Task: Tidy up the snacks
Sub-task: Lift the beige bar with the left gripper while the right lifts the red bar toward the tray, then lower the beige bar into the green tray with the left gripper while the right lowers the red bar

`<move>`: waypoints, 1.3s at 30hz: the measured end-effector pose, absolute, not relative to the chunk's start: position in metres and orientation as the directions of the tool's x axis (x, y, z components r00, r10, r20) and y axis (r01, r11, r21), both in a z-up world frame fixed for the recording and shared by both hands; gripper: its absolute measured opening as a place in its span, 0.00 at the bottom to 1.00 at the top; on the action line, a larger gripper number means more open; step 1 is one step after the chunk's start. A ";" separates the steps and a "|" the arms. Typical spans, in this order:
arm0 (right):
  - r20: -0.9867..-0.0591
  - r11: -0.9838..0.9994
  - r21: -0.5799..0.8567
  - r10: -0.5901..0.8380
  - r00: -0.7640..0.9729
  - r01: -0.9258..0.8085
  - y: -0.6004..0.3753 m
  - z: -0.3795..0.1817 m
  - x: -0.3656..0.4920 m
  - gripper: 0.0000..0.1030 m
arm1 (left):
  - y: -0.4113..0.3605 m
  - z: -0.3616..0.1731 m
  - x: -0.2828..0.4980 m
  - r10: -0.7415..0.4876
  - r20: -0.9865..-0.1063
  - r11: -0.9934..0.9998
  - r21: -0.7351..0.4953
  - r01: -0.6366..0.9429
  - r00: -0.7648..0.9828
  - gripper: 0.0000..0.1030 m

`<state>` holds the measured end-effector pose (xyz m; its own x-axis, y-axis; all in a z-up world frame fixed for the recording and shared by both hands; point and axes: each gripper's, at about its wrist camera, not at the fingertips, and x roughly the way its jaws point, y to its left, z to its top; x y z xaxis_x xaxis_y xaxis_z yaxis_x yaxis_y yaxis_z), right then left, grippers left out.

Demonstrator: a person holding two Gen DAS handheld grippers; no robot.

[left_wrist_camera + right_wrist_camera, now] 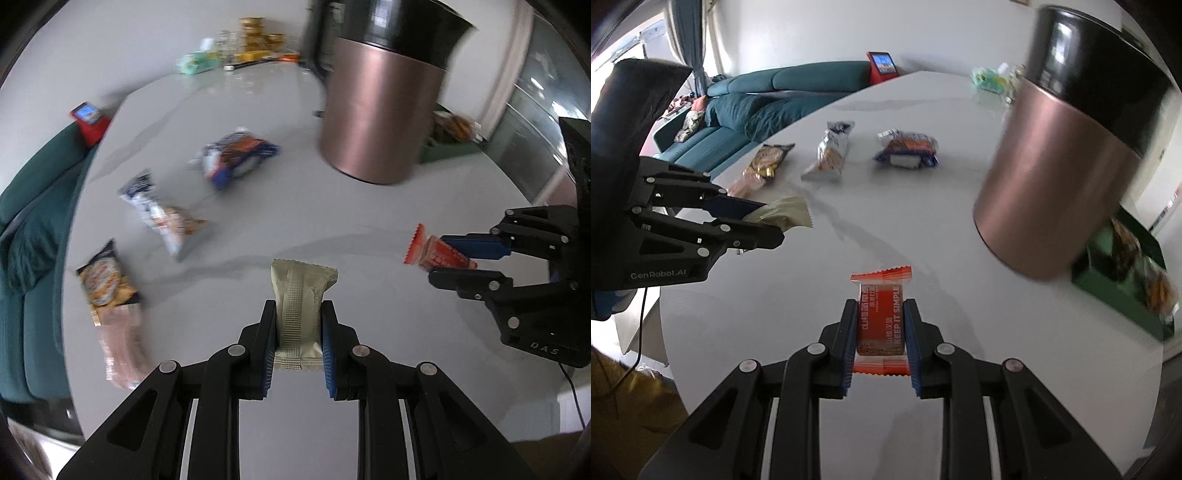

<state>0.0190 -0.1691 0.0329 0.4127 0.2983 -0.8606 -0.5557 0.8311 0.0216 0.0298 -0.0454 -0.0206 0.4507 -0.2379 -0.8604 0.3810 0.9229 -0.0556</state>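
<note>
You are mid-carry: your left gripper (298,334) has its fingers clamped on a cream ridged snack packet (301,306), your right gripper (880,341) on an orange-red wrapped snack bar (882,321), both above the white worktop (960,350). Next, probably deliver each to the green box (1123,291) at the far right edge, skirting the copper-and-black cylindrical canister (1060,177) before it. Four packets lie along the left edge.

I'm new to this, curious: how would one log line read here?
left gripper: shut on cream packet | right gripper: shut on red packet | both above table
</note>
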 end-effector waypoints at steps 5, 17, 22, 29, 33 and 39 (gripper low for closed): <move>-0.883 0.873 0.018 0.242 0.402 -0.487 -0.207 0.028 -0.003 0.00 | -0.090 -0.024 0.018 -0.292 -0.869 0.870 -0.067 0.489 0.400 0.18; -0.891 0.965 -0.042 0.082 0.447 -0.259 -0.335 0.038 -0.030 0.00 | -0.209 -0.014 0.005 -0.398 -0.859 0.741 -0.093 0.665 0.324 0.18; -0.876 0.976 -0.062 0.046 0.479 -0.208 -0.380 0.046 -0.023 0.00 | -0.257 -0.004 0.011 -0.438 -0.840 0.711 -0.106 0.695 0.320 0.18; -0.836 0.983 -0.075 0.028 0.548 -0.166 -0.439 0.063 0.008 0.00 | -0.323 0.015 0.034 -0.460 -0.816 0.714 -0.105 0.692 0.351 0.18; -0.800 0.985 -0.079 0.028 0.599 -0.152 -0.465 0.075 0.035 0.00 | -0.346 0.028 0.055 -0.452 -0.803 0.742 -0.097 0.664 0.388 0.18; -0.746 0.985 -0.082 0.039 0.665 -0.150 -0.489 0.093 0.080 0.00 | -0.369 0.045 0.098 -0.410 -0.780 0.812 -0.076 0.579 0.473 0.18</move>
<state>0.0801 -0.4891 0.0930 0.6654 0.0390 -0.7455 -0.1496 0.9853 -0.0820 0.0984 -0.3693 0.0455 0.4728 -0.4099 -0.7800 0.5788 0.8119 -0.0758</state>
